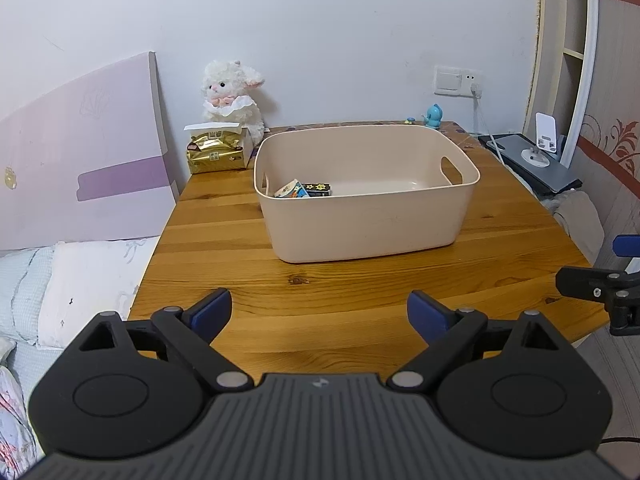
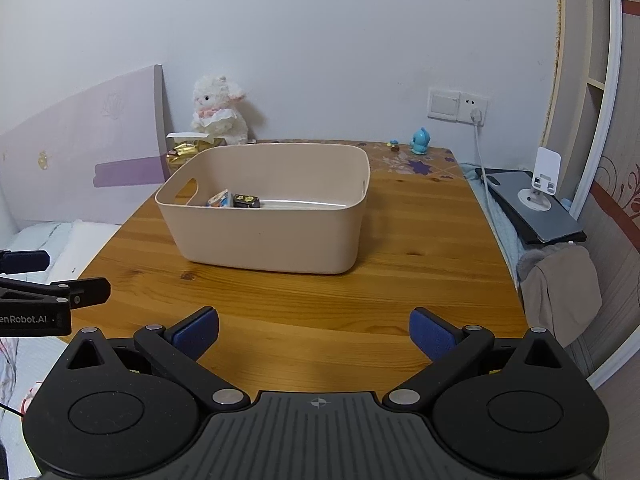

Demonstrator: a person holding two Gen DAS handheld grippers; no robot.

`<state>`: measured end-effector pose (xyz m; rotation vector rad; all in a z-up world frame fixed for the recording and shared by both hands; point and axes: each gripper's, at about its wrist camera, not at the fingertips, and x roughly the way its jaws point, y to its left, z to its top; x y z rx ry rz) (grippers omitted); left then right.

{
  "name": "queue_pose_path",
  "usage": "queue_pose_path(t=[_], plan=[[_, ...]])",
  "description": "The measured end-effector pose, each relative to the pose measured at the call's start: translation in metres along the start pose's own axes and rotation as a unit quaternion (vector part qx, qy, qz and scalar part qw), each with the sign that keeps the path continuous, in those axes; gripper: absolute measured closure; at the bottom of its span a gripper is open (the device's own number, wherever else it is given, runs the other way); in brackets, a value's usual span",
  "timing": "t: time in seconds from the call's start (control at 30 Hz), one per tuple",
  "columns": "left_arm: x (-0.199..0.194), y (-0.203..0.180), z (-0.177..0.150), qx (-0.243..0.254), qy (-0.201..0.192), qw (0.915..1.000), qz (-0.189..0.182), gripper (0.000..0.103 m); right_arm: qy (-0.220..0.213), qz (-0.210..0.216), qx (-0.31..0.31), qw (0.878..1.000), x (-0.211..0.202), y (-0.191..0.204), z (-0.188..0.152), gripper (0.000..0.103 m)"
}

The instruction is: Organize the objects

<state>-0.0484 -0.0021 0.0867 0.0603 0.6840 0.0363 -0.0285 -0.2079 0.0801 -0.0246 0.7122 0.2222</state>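
A beige plastic bin (image 1: 368, 216) (image 2: 264, 236) stands in the middle of the wooden table (image 1: 224, 276) (image 2: 420, 280). Inside it lie a small colourful carton (image 1: 289, 190) (image 2: 221, 199) and a black box with gold stars (image 1: 317, 189) (image 2: 246, 201). My left gripper (image 1: 319, 315) hovers over the table's near edge, open, with nothing between its blue pads. My right gripper (image 2: 314, 334) is also open and empty, short of the bin. Each gripper shows at the edge of the other's view.
A white plush lamb (image 1: 232, 96) and a gold packet (image 1: 215, 153) sit at the table's back left. A blue toy figure (image 1: 433, 116) stands at the back. A bed (image 1: 72, 280) lies left; a tablet with a white stand (image 2: 536, 204) lies right.
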Motion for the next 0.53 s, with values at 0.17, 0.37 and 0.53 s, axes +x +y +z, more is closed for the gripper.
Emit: queue_pose_path(t=[0.17, 0.37, 0.53], plan=[[0.001, 0.0, 0.0, -0.001, 0.002, 1.0, 0.002, 0.005, 0.003, 0.002, -0.001, 1.0, 0.003, -0.001, 0.001, 0.0], [0.004, 0.002, 0.001, -0.001, 0.007, 1.0, 0.002, 0.005, 0.011, 0.002, -0.006, 1.0, 0.008, 0.0, 0.002, 0.0], [0.008, 0.003, 0.001, 0.002, 0.01, 0.9999, 0.003, 0.005, 0.017, 0.001, -0.004, 1.0, 0.013, -0.001, 0.003, 0.0]])
